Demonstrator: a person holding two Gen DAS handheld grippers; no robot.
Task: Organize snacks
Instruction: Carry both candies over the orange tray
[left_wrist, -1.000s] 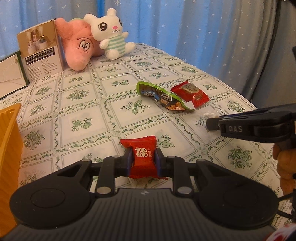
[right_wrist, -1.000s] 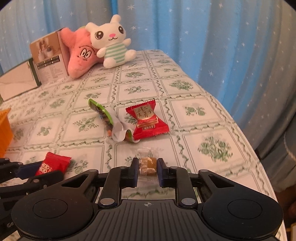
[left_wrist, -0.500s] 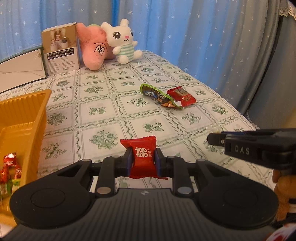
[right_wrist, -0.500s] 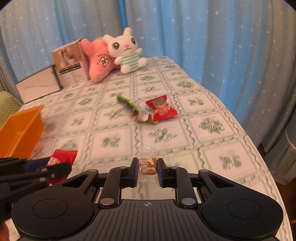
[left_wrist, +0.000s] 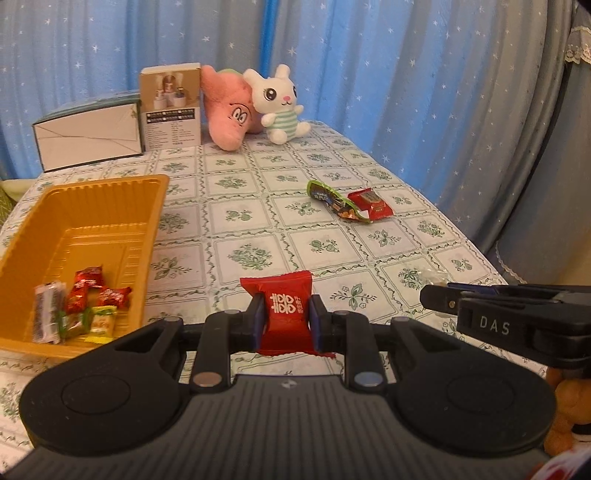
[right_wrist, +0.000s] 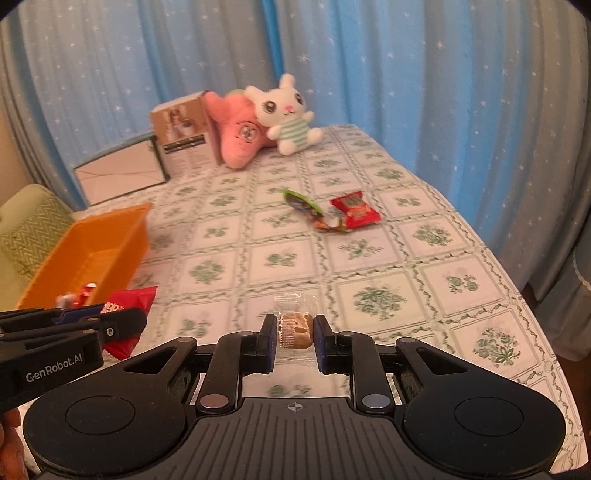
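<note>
Behind the table (left_wrist: 240, 206), two plush toys (left_wrist: 251, 103) and a box (left_wrist: 171, 107) are seen against the curtain. A red packet (left_wrist: 286, 314) is pinched by the left gripper (left_wrist: 286, 325) beside the orange tray (left_wrist: 110, 206); a clear-wrapped sweet (right_wrist: 295, 325) is clamped in the right gripper (right_wrist: 295, 339). Tray contents (left_wrist: 77, 306) are shown fully only by the left view. Two wrappers (right_wrist: 332, 214) lie mid-table.

Landmark: tray (left_wrist: 110, 192) on table (left_wrist: 240, 236). Several wrapped snacks (left_wrist: 79, 306) inside, at its near end. Two boxes (left_wrist: 129, 118) behind tray; plush toys (left_wrist: 255, 107) right of them. Two snack packets (left_wrist: 351, 201), touching, well right of tray.
</note>
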